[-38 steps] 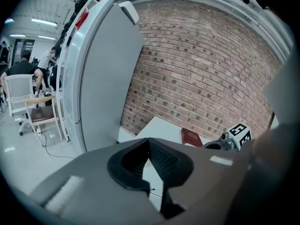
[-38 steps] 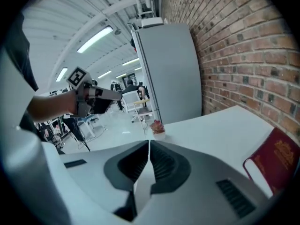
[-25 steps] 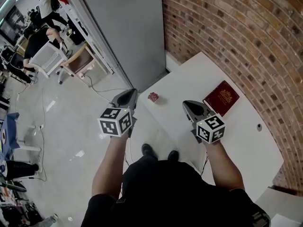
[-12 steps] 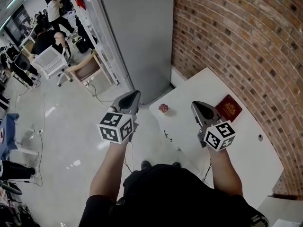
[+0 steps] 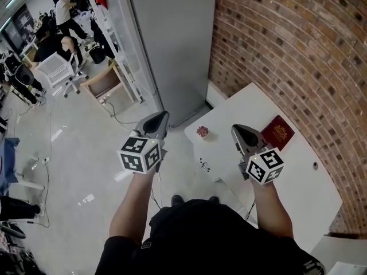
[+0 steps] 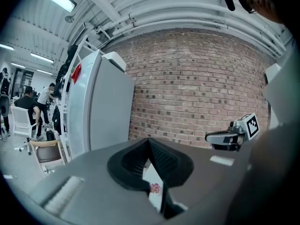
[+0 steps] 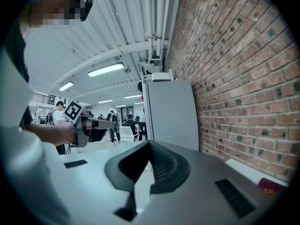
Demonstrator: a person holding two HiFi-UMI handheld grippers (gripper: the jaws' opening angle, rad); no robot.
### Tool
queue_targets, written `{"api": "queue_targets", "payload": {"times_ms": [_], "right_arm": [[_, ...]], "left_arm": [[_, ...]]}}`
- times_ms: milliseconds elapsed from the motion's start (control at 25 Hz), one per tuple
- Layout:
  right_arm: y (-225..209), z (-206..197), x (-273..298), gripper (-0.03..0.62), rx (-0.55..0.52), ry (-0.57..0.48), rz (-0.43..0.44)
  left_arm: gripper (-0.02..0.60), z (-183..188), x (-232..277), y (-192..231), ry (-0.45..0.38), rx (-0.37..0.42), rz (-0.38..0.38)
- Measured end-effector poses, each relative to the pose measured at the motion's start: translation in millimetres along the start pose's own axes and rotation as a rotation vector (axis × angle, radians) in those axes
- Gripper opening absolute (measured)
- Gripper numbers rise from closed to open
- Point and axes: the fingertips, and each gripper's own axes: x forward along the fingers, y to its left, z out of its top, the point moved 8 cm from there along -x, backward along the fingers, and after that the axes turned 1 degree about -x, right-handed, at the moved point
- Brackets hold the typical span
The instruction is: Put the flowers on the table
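A small pink flower point(image 5: 202, 132) lies on the white table point(image 5: 252, 105) near its left edge; it also shows low between the left jaws as a pink flower point(image 6: 154, 188) farther off. My left gripper point(image 5: 164, 114) hangs over the floor left of the table, shut and empty. The right gripper point(image 5: 235, 128) is above the table, right of the flower, shut with nothing in it. In the left gripper view the left gripper point(image 6: 149, 140) has its tips together. In the right gripper view the right gripper point(image 7: 150, 144) is likewise closed.
A dark red book point(image 5: 277, 132) lies on the table by the brick wall point(image 5: 298, 50). A tall grey cabinet point(image 5: 172, 39) stands behind the table's far end. Chairs point(image 5: 57, 70) and people are far off at the upper left. A cable point(image 5: 204, 165) hangs at the table's near edge.
The view has shifted, so the table and flower now sit lower and more to the right. Both grippers stay shut and empty at about the same spots in front of me.
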Motion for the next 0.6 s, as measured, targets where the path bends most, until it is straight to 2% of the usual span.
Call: {"api": "queue_targets", "payload": {"times_ms": [600], "right_arm": [[16.8,-13.6,12.5,0.012,0.022,0.044,0.02]], "left_arm": [[0.011,-20.3,-1.1,12.3,0.026,-0.049,0.001]]}}
